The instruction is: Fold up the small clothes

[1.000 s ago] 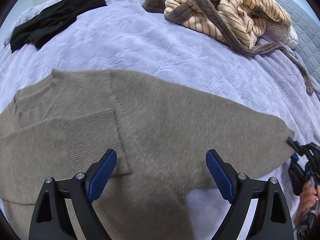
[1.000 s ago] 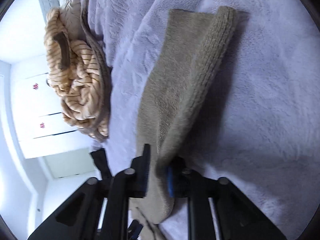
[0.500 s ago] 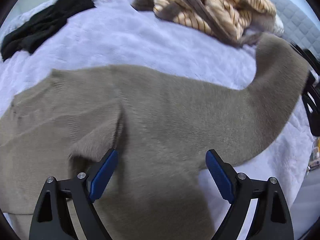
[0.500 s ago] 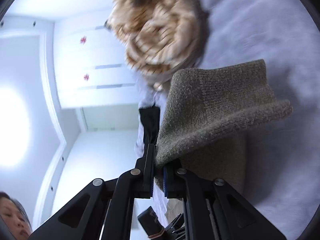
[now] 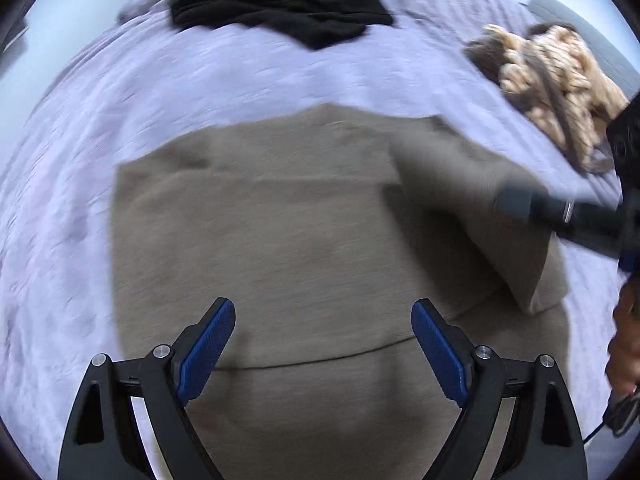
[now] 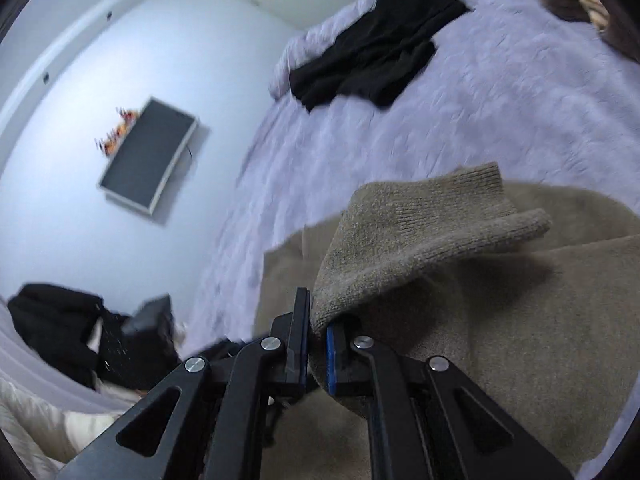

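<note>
A taupe knit sweater (image 5: pixel 304 240) lies flat on the lavender bedspread (image 5: pixel 200 80). My left gripper (image 5: pixel 323 344) is open and empty, hovering over the sweater's lower body. My right gripper (image 6: pixel 318 340) is shut on the sweater's sleeve (image 6: pixel 420 240) and holds its ribbed cuff over the sweater's body. In the left wrist view the right gripper (image 5: pixel 520 204) comes in from the right with the sleeve (image 5: pixel 452 184) folded across the sweater.
A black garment (image 5: pixel 280 4) lies at the far side of the bed, also in the right wrist view (image 6: pixel 372 48). A tan striped garment pile (image 5: pixel 560 84) sits at the right. A wall screen (image 6: pixel 148 160) and dark clothes (image 6: pixel 80 336) lie beyond the bed.
My right gripper has carried the sleeve from the bed's right side up and across onto the sweater's body. My left gripper's view has swung, so the sweater now lies squarely ahead.
</note>
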The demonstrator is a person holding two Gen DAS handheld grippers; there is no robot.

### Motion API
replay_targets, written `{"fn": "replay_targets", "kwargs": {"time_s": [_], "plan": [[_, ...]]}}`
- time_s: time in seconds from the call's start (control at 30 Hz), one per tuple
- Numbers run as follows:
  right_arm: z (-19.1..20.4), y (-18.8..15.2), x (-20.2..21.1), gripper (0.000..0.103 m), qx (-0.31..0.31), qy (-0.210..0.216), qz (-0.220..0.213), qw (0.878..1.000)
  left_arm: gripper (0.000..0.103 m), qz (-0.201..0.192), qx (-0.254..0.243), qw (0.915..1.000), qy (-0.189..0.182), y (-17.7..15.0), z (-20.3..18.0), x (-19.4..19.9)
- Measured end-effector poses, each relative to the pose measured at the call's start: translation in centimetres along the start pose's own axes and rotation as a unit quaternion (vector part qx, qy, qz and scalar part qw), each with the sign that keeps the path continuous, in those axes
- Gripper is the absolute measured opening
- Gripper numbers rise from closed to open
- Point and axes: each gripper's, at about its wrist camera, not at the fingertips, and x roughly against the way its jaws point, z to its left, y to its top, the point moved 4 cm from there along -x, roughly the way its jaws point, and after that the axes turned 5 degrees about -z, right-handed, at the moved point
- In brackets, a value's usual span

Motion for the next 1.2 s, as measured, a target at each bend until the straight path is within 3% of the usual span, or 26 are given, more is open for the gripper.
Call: {"fn": "replay_targets", "kwargs": {"time_s": [0.07,0.13,0.2,0.23,0.27,0.3,0.37,0.43,0.47,0.57,0.63,0.67,0.73,0.83,0.93,0.97,1.0,1.1,1.2], "plan": [[-0.6,-2.2,-3.8,0.011,0.006,-0.058,0.062,0.996,0.091,0.015,0.018,0.9996,0.014,-1.1,2.7,-0.8],[-2.3,-3.4,-5.4,0.011,-0.019,-0.102,0.094,0.990,0.091,0.027,0.027,0.9992,0.013,-2.1,4.2,-2.0],[-3.1,-3.9,-4.9,0.024,-0.066,-0.097,0.078,0.990,0.091,0.026,0.020,0.9994,0.009,-2.7,4.6,-2.3],[-3.8,-3.2,-4.1,0.028,-0.094,-0.090,0.056,0.990,0.091,0.022,0.010,0.9997,0.010,-2.8,4.5,-2.4],[-4.4,-2.7,-3.4,0.041,-0.118,-0.088,0.034,0.989,0.091,0.020,0.002,0.9997,0.012,-2.8,4.2,-2.4],[-5.4,-2.1,-2.6,0.047,-0.155,-0.078,0.004,0.985,0.091,0.020,-0.002,0.9997,0.013,-2.9,4.1,-2.5],[-7.2,-0.7,-2.5,0.047,-0.231,-0.055,-0.025,0.971,0.091,0.019,0.003,0.9998,0.005,-2.8,4.0,-2.4],[-8.4,0.0,-2.9,0.034,-0.283,-0.034,-0.045,0.957,0.091,0.017,0.012,0.9997,-0.008,-2.6,4.1,-2.2],[-8.3,0.7,-3.2,0.008,-0.282,-0.040,-0.049,0.957,0.091,0.017,0.017,0.9996,-0.016,-2.5,4.3,-2.0],[-4.2,3.1,-3.5,0.008,-0.178,-0.041,-0.063,0.981,0.091,0.020,0.024,0.9990,-0.033,-3.4,5.1,-1.0],[0.9,3.6,-5.1,0.008,-0.050,-0.047,-0.037,0.997,0.091,0.023,0.022,0.9988,-0.037,-4.1,5.0,-0.3],[3.4,3.2,-6.6,0.008,0.019,-0.056,-0.007,0.998,0.091,0.024,0.017,0.9987,-0.040,-4.7,5.2,0.1],[6.3,1.2,-9.9,0.011,0.111,-0.069,0.060,0.990,0.091,0.029,0.011,0.9987,-0.041,-5.9,5.3,0.6],[7.3,-2.0,-13.7,0.019,0.175,-0.109,0.144,0.968,0.091,0.035,0.012,0.9985,-0.041,-6.9,5.5,1.2],[6.9,-2.5,-13.7,0.035,0.138,-0.102,0.137,0.976,0.091,0.035,0.022,0.9980,-0.047,-7.2,5.8,1.8],[6.4,-2.7,-12.3,0.052,0.109,-0.098,0.126,0.981,0.091,0.035,0.026,0.9978,-0.050,-7.1,6.1,2.0],[5.9,-2.8,-11.2,0.059,0.089,-0.097,0.116,0.985,0.091,0.034,0.033,0.9974,-0.054,-7.0,6.3,2.2],[1.9,-3.5,-6.0,0.059,-0.005,-0.111,0.069,0.991,0.091,0.027,0.059,0.9955,-0.069,-6.0,6.3,2.6],[-2.7,-4.7,-0.3,0.059,-0.107,-0.132,0.013,0.985,0.091,0.004,0.068,0.9945,-0.080,-4.2,5.9,3.0]]}}
